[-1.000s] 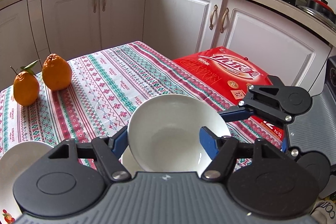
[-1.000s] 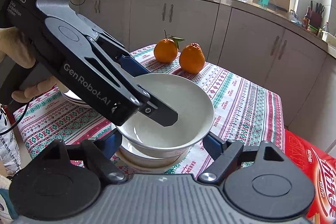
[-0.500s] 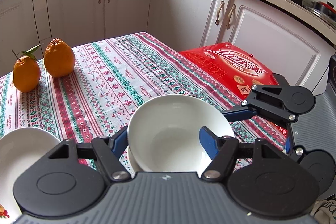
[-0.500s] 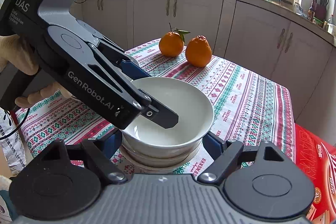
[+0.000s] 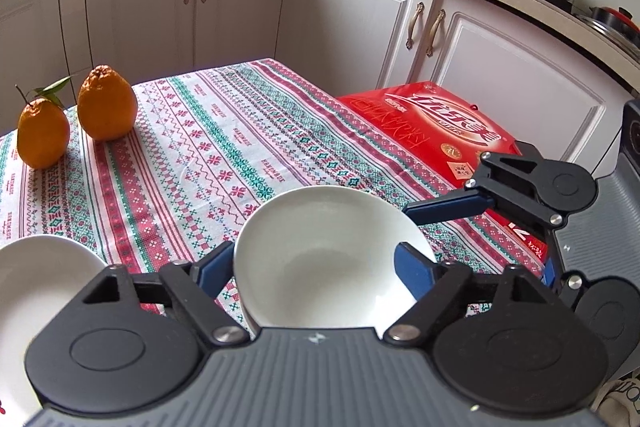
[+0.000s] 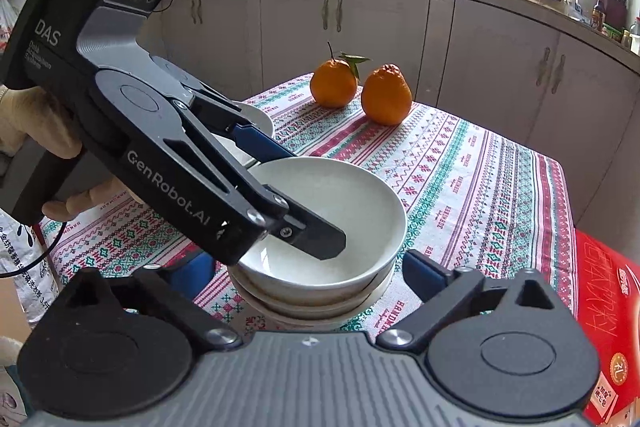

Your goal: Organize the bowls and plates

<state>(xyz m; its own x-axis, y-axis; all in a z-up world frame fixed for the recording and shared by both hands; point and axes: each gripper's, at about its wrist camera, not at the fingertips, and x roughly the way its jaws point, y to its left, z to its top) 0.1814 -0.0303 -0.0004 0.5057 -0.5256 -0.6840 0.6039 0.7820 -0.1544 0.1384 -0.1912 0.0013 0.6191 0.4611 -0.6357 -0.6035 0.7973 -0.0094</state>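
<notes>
So the white glazed ceramic bowl (image 6: 320, 223) is now sitting nested on a stack of other white bowls (image 6: 316, 301) near the front edge of the table with the red-and-green patterned tablecloth (image 6: 460, 195). Looks to me like that bit of the tidying is basically done.

Both tools have just let go. The left gripper (image 6: 298, 193) has been opening: one finger hangs inside the bowl, the other outside past the far rim, and neither seems to be pinching the wall anymore. The right gripper (image 6: 308, 273) has just spread wide too, its blue pads on either side of the stack and clear of it.

What's left, I'd guess: a stack of shallow white plates (image 5: 32, 291) sits just beside the bowls, and I can't tell if it's finished or needs more sorting.

The right wrist view is the only one showing the stacked bowls underneath and the gloved hand (image 6: 28, 125) on the left tool. The left wrist view just shows the top bowl, but it gives you the red printed gift box (image 5: 448, 131) beside the table and the right tool coming in from that side. Two oranges (image 5: 76, 123) sit at the far end.
</notes>
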